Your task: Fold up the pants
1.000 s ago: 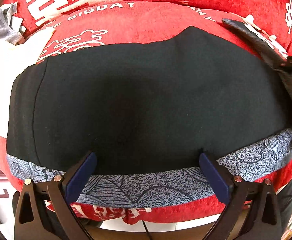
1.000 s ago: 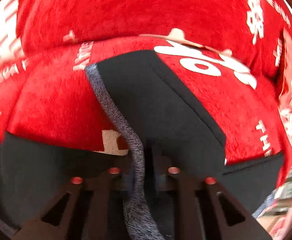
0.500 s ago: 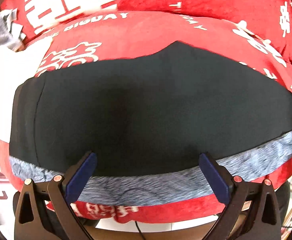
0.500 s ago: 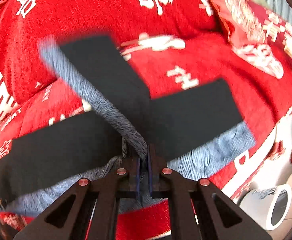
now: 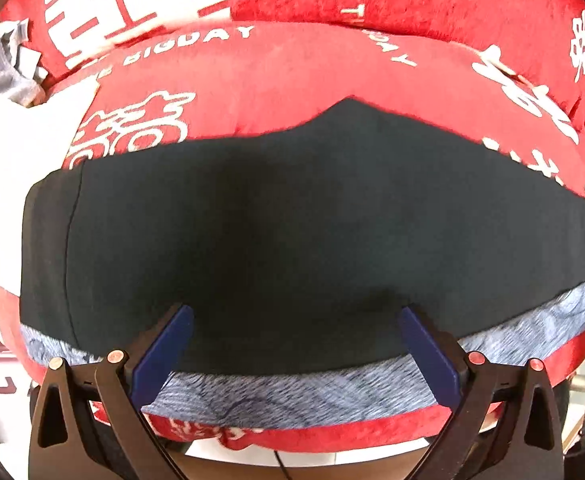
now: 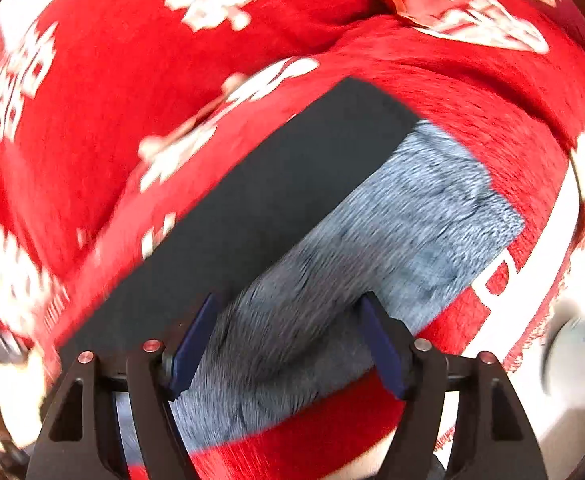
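The pants (image 5: 292, 232) lie flat across the red cushion (image 5: 292, 92), grey lining showing along the near edge. Both tools — left tool (image 5: 294, 344) and right tool (image 6: 288, 340) — are spread wide, holding nothing. The risk: the loose fabric slipping off the cushion's rounded front edge — or a shallow pinch catching only the top layer.

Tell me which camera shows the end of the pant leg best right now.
The right wrist view: the pants end in a squared corner there, black over the grey patterned side, though blurred. The left wrist view shows only the broad black middle and grey edge.
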`<action>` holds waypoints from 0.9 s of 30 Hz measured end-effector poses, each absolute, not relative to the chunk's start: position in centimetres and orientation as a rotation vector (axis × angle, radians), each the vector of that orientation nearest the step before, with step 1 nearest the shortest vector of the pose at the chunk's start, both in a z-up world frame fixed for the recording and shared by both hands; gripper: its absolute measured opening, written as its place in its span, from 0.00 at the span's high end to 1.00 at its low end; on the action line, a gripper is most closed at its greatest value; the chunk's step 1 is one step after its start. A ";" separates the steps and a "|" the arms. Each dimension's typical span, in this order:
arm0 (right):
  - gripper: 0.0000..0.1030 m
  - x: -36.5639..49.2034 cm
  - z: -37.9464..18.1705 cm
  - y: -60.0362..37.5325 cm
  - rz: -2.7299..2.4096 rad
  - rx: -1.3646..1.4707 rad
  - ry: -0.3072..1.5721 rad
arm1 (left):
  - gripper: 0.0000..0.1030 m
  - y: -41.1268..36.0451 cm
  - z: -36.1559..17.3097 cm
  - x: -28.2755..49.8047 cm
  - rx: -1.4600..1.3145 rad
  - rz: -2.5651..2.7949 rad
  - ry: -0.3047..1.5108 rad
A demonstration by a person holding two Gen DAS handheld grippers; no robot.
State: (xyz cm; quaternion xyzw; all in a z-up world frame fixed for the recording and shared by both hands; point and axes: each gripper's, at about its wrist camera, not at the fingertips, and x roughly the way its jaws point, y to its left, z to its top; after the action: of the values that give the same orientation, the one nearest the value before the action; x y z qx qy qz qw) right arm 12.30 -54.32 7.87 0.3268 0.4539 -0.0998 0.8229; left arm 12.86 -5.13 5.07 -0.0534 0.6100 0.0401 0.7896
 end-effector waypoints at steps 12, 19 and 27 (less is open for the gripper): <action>0.93 11.9 12.2 -55.5 -0.222 0.615 0.862 | 0.00 -7.8 3.6 13.4 -0.010 0.061 1.335; 0.93 9.8 15.3 -54.0 -0.282 0.510 0.812 | 0.00 -8.0 4.4 14.2 0.025 0.077 1.316; 0.70 9.0 8.5 -59.3 -0.263 0.742 0.958 | 0.00 -6.9 2.5 12.9 -0.042 0.049 1.371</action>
State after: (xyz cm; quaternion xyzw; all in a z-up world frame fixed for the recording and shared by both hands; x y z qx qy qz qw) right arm 9.04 -59.31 8.46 0.3475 0.4490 -0.1234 0.8139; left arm 12.88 -6.85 2.54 -0.0192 0.6330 0.0224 0.7736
